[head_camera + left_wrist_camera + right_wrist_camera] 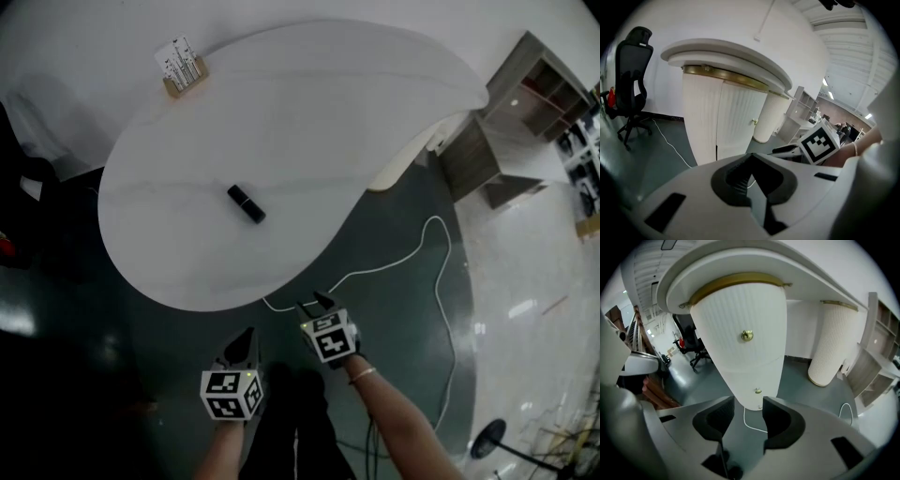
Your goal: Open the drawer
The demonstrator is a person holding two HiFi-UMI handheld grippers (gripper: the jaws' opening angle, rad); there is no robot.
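I read left claw (pixel 750 158) closed on nothing, right claw (pixel 748 402) open and empty, both just off the counter's (pixel 281 122) near edge. Drawer (pixel 736 319) is in the ribbed pedestal (pixel 754 369) under the counter, shut, brass knob (pixel 747 335) on front; right claw faces it, no contact.

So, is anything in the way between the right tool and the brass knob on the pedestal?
Nothing visible does. The right tool is open and empty, and only open air lies between it and the knob on the front of the pedestal.
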